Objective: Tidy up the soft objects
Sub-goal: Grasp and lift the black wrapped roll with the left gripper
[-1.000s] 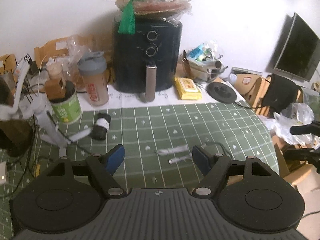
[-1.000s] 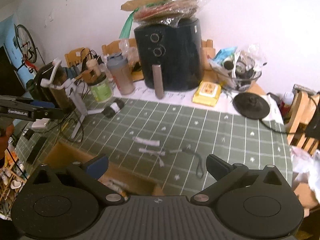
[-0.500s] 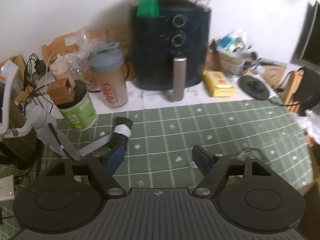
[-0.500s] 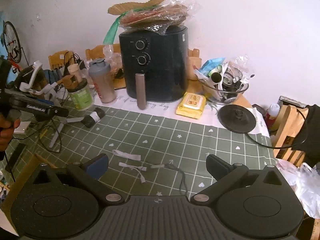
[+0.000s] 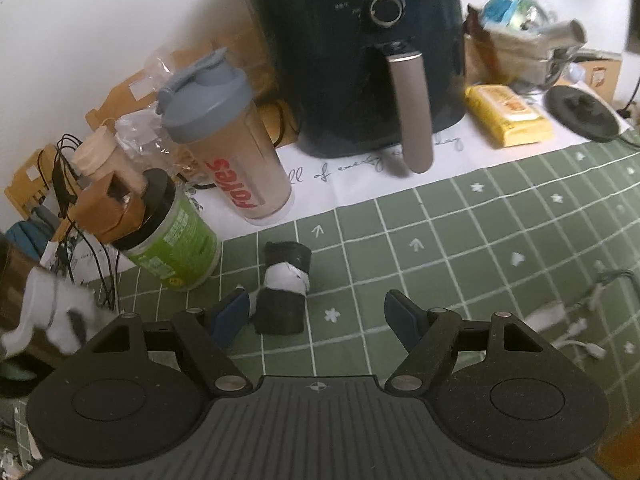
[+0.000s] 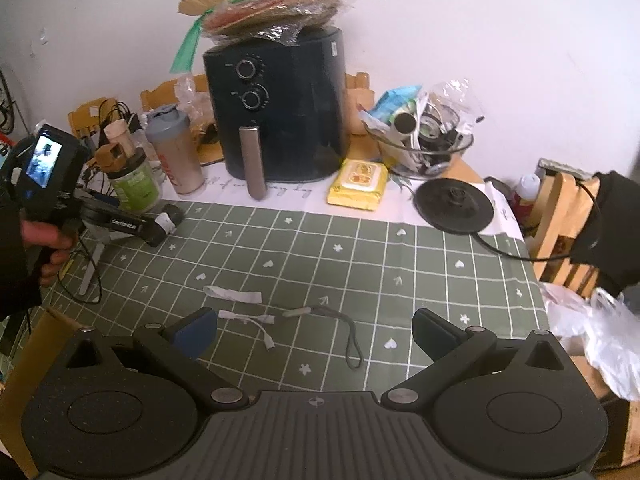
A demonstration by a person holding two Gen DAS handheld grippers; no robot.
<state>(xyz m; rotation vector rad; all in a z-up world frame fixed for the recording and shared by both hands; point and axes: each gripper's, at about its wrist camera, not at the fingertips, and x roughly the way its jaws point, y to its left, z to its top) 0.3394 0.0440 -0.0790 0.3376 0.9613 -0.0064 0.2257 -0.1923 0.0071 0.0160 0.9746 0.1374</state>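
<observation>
Low in the left wrist view, the left claw (image 5: 316, 318) stands open and empty around a black-and-white rolled cloth bundle (image 5: 285, 288) on the green checked tabletop (image 5: 480, 248). It looks light and squashy; pinch its white middle. The right claw (image 6: 314, 330) gapes empty too.

A black-and-white roll (image 5: 285, 289) lies on the checked mat (image 5: 460, 248), in front of the shaker bottle (image 5: 228, 136) and right of the green tub (image 5: 172, 236). The air fryer (image 6: 276, 108) stands behind the mat, a yellow packet (image 6: 358, 184) to its right. White strips (image 6: 236, 296) and a cord loop (image 6: 348, 336) lie near, mid-mat.
</observation>
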